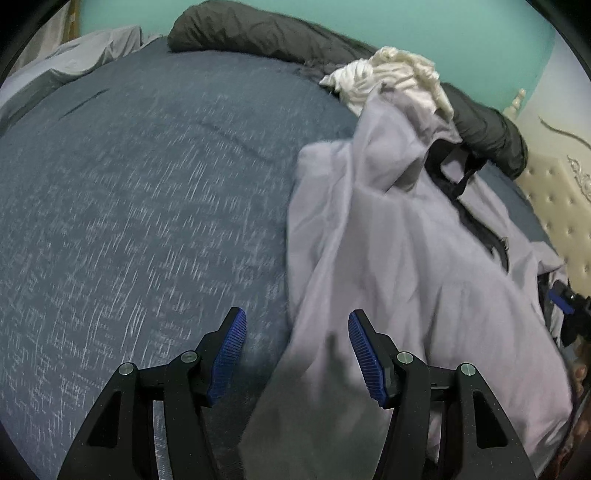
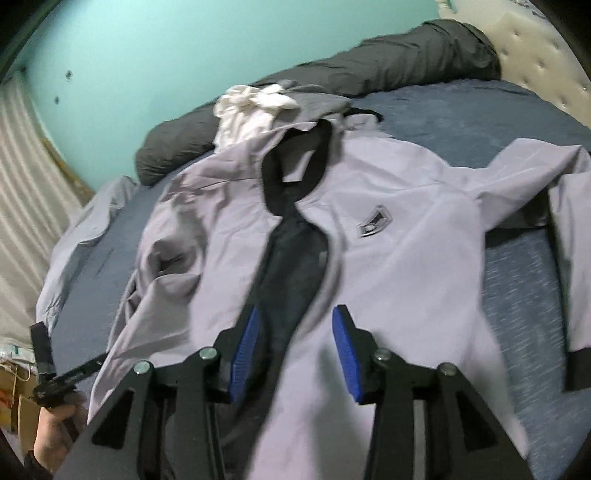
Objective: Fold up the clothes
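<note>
A pale lilac-grey jacket [image 2: 399, 258] with black collar, open zip and a chest badge lies face up on the blue bedspread [image 2: 480, 110], sleeves spread. My right gripper [image 2: 296, 310] hovers over its front at the zip opening, blue pads apart and nothing pinched. In the left wrist view the jacket [image 1: 406, 229] is rumpled on the right. My left gripper [image 1: 296, 314] stands open over its near edge, with loose fabric lying under and between the jaws but not pressed. One blue pad [image 1: 559, 299] of the right gripper shows at the far right.
A crumpled white garment [image 1: 391, 74] lies at the jacket's collar, against a rolled dark grey duvet [image 1: 258, 33] along the teal wall. Another pale grey garment [image 2: 74, 236] hangs at the bed's left edge. A tufted cream headboard [image 1: 561, 206] stands to the right. A hand [image 2: 51, 439] shows lower left.
</note>
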